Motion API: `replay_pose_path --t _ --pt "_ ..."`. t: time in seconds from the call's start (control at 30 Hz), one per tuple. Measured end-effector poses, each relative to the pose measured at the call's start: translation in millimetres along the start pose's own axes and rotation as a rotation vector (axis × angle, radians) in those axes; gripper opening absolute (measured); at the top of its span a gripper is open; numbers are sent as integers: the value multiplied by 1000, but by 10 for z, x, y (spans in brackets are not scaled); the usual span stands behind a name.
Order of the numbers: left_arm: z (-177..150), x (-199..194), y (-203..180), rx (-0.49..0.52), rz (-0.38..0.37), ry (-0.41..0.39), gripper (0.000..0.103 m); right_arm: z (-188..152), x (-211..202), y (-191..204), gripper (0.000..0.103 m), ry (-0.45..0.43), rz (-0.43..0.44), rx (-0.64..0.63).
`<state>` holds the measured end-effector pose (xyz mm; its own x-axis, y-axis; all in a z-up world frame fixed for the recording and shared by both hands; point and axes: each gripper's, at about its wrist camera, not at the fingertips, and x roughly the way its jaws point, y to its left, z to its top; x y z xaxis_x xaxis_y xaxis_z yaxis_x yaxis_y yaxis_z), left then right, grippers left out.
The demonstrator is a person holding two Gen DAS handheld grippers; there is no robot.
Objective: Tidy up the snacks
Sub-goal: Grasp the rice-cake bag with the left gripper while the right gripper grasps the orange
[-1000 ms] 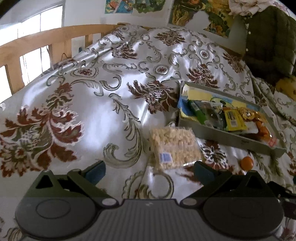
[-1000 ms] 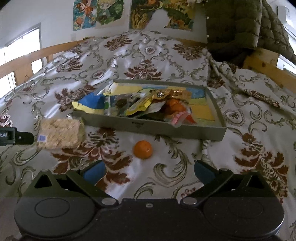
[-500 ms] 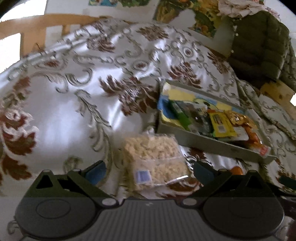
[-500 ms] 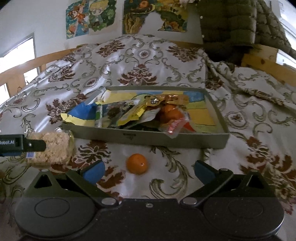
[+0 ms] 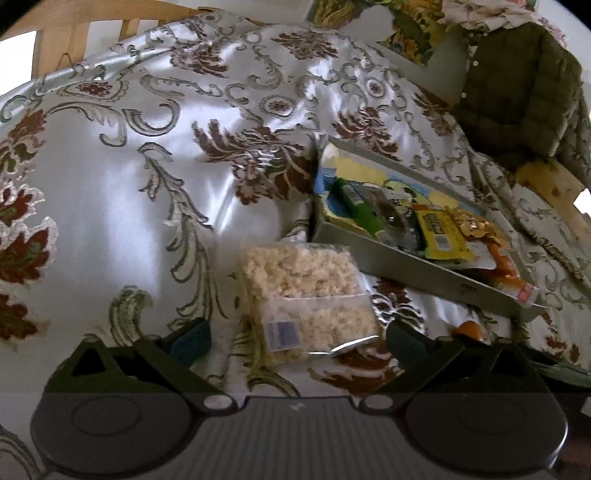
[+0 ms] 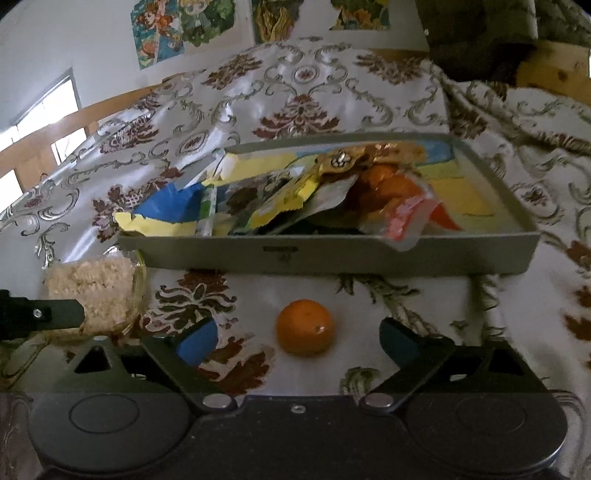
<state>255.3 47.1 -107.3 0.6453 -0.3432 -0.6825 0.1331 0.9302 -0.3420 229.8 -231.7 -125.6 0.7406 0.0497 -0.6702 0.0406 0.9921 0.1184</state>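
A clear bag of puffed-rice cake [image 5: 306, 299] lies on the floral bedspread, its near end between the open fingers of my left gripper [image 5: 295, 338]. A grey tray [image 5: 417, 266] holding several snack packets sits just behind it to the right. In the right wrist view an orange [image 6: 305, 327] lies on the bedspread in front of the tray [image 6: 332, 254], between the open fingers of my right gripper [image 6: 299, 338]. The rice cake bag [image 6: 94, 291] shows at the left there, with a finger of the left gripper [image 6: 40, 314] beside it. Both grippers are empty.
The floral bedspread [image 5: 110, 206] is rumpled and rises behind the tray. A wooden bed rail [image 5: 74, 40] runs along the far left. A dark green quilted jacket [image 5: 517, 96] hangs at the far right. Posters [image 6: 184, 29] hang on the wall.
Both grippers have moved forward and lower. The rice cake bag now lies between the left fingers, and the orange between the right fingers. Nothing has been gripped.
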Motion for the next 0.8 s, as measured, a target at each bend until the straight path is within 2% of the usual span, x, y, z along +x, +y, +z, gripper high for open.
replay_pose_path --t 0.13,0.37,0.57,0.8 --pt "-10 -34 -80 23 -52 2 99 -17 47 7 85 14 11 -4" --pt "0 -190 -174 33 -86 -51 91 -16 78 8 74 14 21 -10" --pt "24 -247 -186 18 -142 -88 87 -13 113 14 52 6 20 -13" --pt "39 -121 -289 41 -195 -105 86 -35 92 39 49 1 46 -34"
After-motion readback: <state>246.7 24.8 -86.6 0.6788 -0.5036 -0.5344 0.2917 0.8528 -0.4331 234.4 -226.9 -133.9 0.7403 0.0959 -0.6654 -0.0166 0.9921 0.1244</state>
